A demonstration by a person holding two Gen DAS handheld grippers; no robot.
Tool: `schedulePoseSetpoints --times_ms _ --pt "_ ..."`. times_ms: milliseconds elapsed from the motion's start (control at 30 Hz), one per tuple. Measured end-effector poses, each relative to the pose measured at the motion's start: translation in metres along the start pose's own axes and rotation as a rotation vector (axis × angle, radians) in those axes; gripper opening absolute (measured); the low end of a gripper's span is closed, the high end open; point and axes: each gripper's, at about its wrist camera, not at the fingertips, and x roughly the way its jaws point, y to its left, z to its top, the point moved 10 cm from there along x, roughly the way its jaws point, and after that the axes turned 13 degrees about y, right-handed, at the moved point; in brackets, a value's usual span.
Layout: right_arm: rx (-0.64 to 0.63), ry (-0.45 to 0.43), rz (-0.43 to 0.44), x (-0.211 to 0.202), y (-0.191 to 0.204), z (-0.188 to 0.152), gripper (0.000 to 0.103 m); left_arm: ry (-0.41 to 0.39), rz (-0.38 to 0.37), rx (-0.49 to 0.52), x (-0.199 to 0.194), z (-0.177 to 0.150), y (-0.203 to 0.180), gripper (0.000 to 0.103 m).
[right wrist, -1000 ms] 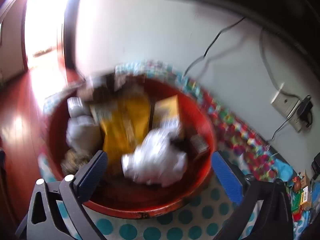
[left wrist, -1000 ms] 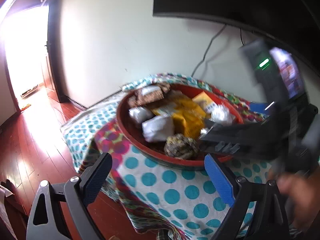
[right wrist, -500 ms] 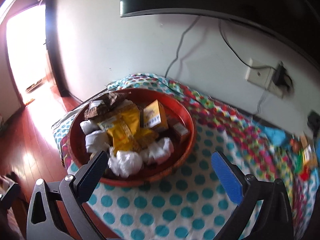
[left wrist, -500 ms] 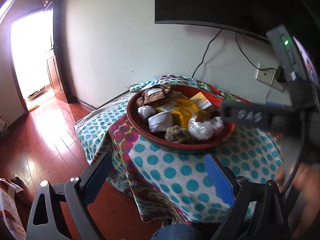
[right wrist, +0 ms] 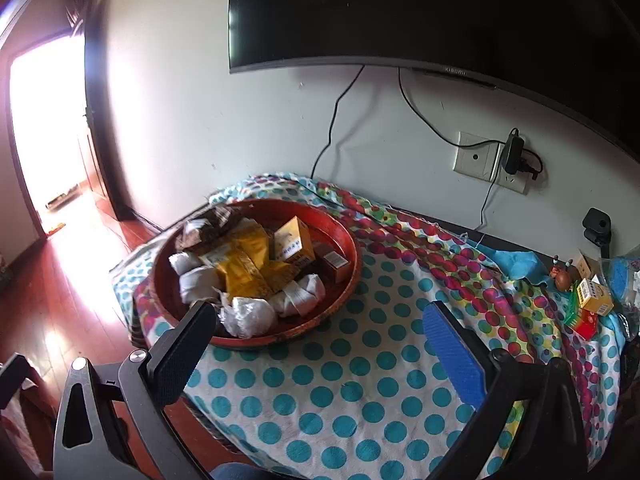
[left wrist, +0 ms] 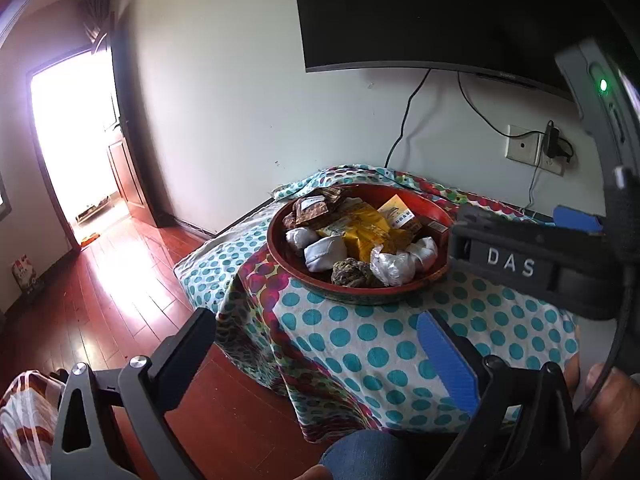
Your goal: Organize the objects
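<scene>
A round red lacquered tray sits on the bench, which is draped in a white cloth with teal dots and a multicoloured dotted border. The tray is heaped with yellow foil packets, an upright yellow carton, white wrapped bundles, a crinkled clear plastic bag and brown patterned packets at its far side.

The left hand-held gripper hangs short of the bench's near corner, its jaws opening wide with nothing between them. The right hand-held gripper is also spread, empty, above the dotted cloth just in front of the tray.

Only the left wrist view shows the right tool from the side, a black bar lettered DAS, with a hand below it, a dark dried clump at the tray's near rim and a knee in blue denim. Only the right wrist view shows the bench's right end, well apart from the tray, where small boxes in yellow, green and red stand beside a blue cloth. Both views show the black wall screen and the socket with cables
</scene>
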Motion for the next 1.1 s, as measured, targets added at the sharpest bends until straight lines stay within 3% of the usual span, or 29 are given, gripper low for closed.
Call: schedulePoseSetpoints --times_ms 200,267,367,767,967,1100 --pt "-0.029 -0.019 0.010 -0.013 0.007 -0.002 0.103 -0.010 -0.058 -0.038 -0.013 0.002 -0.001 0.103" --pt "-0.033 -0.027 0.010 -0.016 0.007 -0.001 0.103 -0.054 -0.066 -0.046 -0.024 0.005 0.001 0.103" --pt "-0.019 -0.029 0.018 -0.017 0.005 0.000 0.103 -0.106 -0.018 -0.035 -0.035 0.007 0.003 0.103" --pt "-0.009 -0.025 0.023 -0.014 0.002 -0.004 0.103 -0.079 -0.044 -0.014 -0.033 0.003 -0.001 0.103" --pt "-0.016 -0.033 0.023 -0.014 0.004 -0.004 0.103 -0.030 -0.108 -0.002 -0.024 -0.002 -0.006 0.103" --pt "-0.016 -0.035 0.021 -0.016 0.004 -0.003 0.103 -0.035 -0.096 -0.010 -0.024 -0.003 -0.004 0.103"
